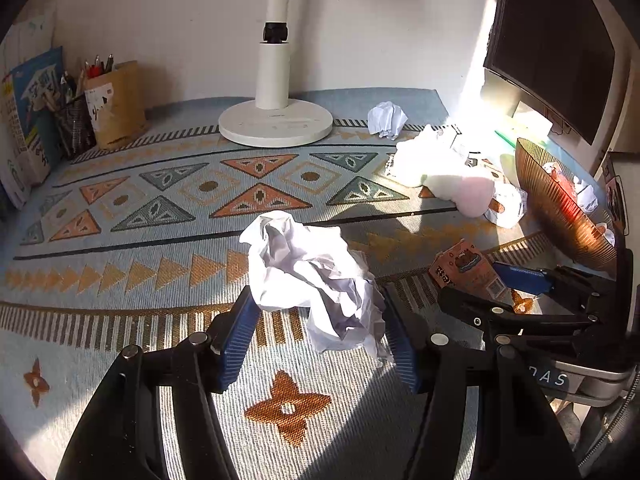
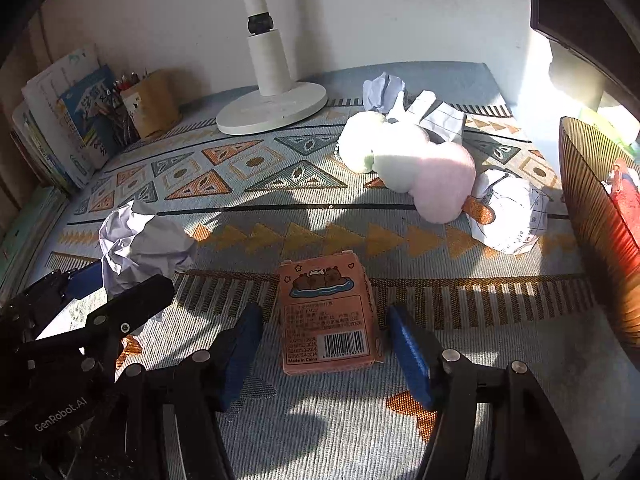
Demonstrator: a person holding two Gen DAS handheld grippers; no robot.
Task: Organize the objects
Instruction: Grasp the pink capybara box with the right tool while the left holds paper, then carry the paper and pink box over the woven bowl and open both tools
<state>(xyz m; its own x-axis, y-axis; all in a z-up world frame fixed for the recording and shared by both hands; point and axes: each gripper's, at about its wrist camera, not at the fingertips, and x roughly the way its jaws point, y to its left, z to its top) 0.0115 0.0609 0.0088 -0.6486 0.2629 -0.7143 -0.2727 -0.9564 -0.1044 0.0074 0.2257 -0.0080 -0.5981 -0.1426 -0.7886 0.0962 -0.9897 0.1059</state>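
Big patterned mat [image 1: 120, 216] covers the desk, white lamp base [image 1: 276, 124] at the back. Left gripper [image 1: 320, 332] has its jaws around the crumpled paper ball [image 1: 312, 276], blue pads right against its sides, looks pinched. Right gripper [image 2: 324, 348] is spread either side of the small pink box [image 2: 328, 312] lying flat, with clear gaps, not touching it.

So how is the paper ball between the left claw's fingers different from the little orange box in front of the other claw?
The paper ball is white, crumpled and shapeless; the orange box is flat-sided, with a cartoon picture and a barcode. The paper ball fills the gap between the left gripper's fingers, while the orange box leaves space on both sides inside the right gripper. Both rest on the patterned cloth.
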